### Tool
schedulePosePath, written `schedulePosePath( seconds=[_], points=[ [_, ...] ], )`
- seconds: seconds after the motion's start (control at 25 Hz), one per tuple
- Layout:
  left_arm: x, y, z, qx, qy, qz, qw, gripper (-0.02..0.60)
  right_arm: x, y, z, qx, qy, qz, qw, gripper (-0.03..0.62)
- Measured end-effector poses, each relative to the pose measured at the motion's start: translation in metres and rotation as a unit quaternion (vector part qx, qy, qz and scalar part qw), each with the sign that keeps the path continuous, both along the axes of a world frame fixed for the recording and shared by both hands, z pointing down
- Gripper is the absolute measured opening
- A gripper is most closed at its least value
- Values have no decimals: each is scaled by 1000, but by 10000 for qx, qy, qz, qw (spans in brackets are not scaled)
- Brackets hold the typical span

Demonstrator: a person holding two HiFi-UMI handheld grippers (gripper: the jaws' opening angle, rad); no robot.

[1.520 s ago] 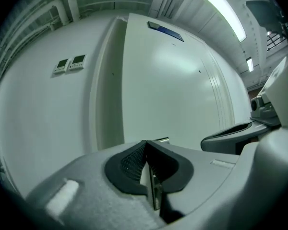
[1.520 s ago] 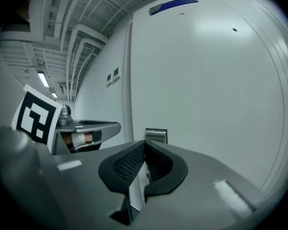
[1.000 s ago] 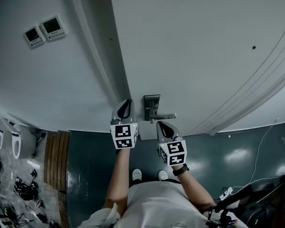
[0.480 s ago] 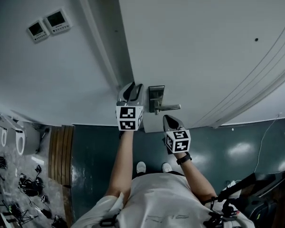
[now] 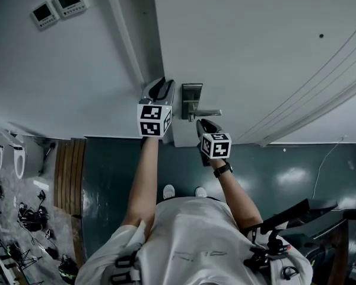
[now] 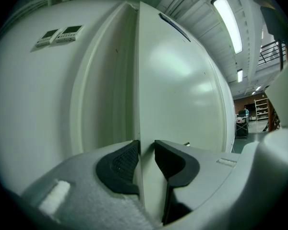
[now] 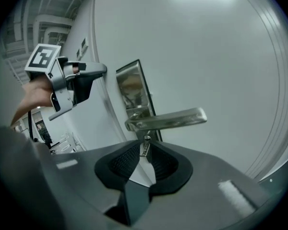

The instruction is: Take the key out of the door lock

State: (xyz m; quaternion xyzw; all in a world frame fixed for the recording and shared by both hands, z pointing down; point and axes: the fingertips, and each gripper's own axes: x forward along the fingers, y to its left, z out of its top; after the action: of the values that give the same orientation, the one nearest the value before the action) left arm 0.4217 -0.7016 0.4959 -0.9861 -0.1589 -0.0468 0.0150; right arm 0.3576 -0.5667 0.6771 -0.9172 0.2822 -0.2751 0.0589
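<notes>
A: State of the right tool (image 7: pixel 145 150)?

B: Released. Just widened, with the key (image 7: pixel 146 143) between the tips and both pads clear of it. Key itself seated in the lock plate (image 7: pixel 131 86), just below the lever handle (image 7: pixel 168 118).

A: And the left tool (image 6: pixel 146 152)?

B: Just narrowed onto the free edge of the door (image 6: pixel 182 80). Clenched there, one pad on each face, level with the plate. Judged to be steadying the leaf.

A: Step in hand?

B: Approach to the key, by all appearances. Grasp not yet made, key not yet out.

A: Required next?

B: Probably a slight advance to bring the pads fully over the key's head, then a square closing on it, then a straight pull along its shaft. Worth keeping clear of the handle overhead, and worth avoiding any sideways twist, likely to bind the key in the lock.
</notes>
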Motion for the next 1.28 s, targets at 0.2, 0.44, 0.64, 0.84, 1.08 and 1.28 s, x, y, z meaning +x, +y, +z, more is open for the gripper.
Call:
schedulePosePath(
  seconds=[0.2, 0.44, 0.64, 0.84, 1.08, 1.28],
  points=[
    [1, 1, 2, -32, -34, 0, 10000, 110, 11, -19, 35, 730, -717, -38, 9947, 92],
    [-1, 5, 1, -29, -49, 68, 10000, 109, 29, -32, 52, 1708, -1359, 313, 9754, 95],
    [-2, 4, 2, -37, -19, 69, 10000, 110, 36, -36, 57, 3171, -1986, 545, 9258, 68],
    [-2, 1, 3, -58, -47, 36, 10000, 110, 37, -35, 62, 4694, -2352, 656, 8486, 29],
    [-3, 0, 2, -107, -49, -68, 9999, 114, 34, -33, 62, 5125, -2438, 876, 8187, 28],
    [-4, -1, 2, -105, -66, -121, 9998, 117, 32, -33, 62, 5284, -2426, 966, 8078, 28]
  ],
)
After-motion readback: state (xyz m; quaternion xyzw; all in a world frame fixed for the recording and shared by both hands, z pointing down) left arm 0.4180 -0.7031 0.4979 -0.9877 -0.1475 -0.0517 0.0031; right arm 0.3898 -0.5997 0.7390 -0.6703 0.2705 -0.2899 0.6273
